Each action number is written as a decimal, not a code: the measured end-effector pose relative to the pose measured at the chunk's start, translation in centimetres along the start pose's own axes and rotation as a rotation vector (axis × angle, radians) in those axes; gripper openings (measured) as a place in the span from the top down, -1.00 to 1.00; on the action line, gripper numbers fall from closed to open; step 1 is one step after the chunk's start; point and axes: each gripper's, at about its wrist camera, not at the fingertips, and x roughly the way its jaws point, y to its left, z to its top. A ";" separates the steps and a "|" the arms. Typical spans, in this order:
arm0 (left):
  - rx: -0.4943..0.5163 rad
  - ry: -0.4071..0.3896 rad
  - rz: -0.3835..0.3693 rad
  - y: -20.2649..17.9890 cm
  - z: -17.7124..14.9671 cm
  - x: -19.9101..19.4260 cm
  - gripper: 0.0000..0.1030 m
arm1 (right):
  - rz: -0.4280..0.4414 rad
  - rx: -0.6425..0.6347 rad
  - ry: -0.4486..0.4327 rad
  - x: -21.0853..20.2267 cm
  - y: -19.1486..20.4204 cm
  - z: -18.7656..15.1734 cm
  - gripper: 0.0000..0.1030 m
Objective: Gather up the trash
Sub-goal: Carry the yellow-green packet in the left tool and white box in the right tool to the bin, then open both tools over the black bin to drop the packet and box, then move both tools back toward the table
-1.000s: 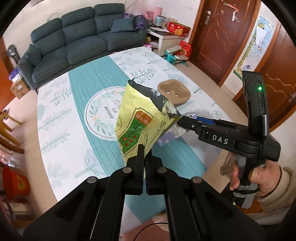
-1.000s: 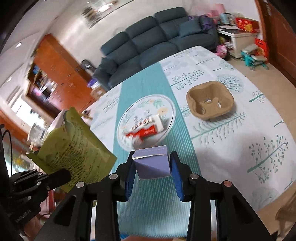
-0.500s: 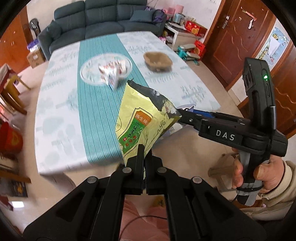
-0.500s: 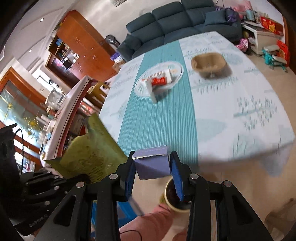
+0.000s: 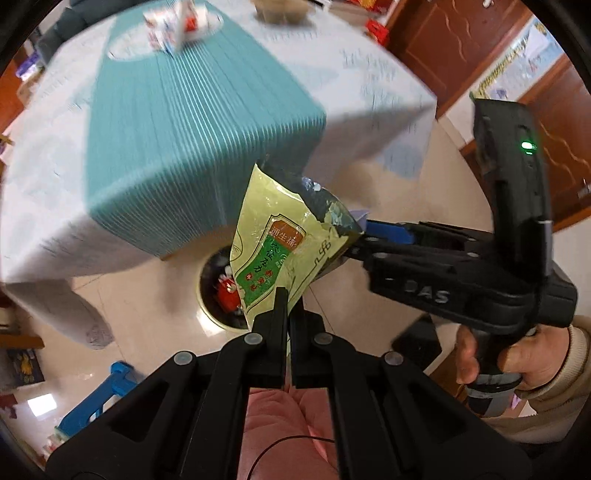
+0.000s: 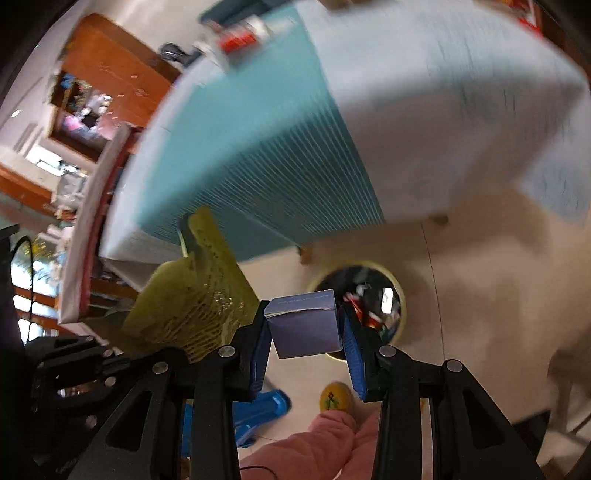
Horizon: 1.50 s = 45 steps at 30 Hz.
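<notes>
A: How are the 2 grippers set?

B: The left gripper (image 5: 287, 295) has its 2 black fingers pressed nearly together, pinching the bottom edge of a yellow-green snack bag (image 5: 275, 240). The bag is crinkled glossy film with a green and orange label, its torn top showing a silvery lining.

A: And the other one?

B: The right gripper (image 6: 303, 328) is parted about as wide as a small lilac carton (image 6: 303, 325), which sits clamped between its ribbed blue pads (image 6: 352, 350). The carton is a matte paper box with sharp corners and a folded top seam.

A: Where is all that relative to the bin?

B: Both are held off the table (image 5: 207, 122), above the floor. A round bin (image 6: 400, 295) with a pale yellow rim stands on the glossy beige tiles by the table's edge; in the right wrist view the carton overlaps its near-left rim. In the left wrist view the bag covers the right part of the bin (image 5: 207, 299). Inside, red and white wrappers show against a dark liner.

A: The table?

B: Blurred; a white cloth with a ribbed teal stripe hangs over its edge, with a red and white carton (image 5: 170, 26) far back on it.
</notes>
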 end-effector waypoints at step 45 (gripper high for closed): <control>-0.185 0.080 0.127 7.5 -3.3 11.2 -0.54 | -0.074 0.175 0.039 6.6 -2.7 -3.3 -0.28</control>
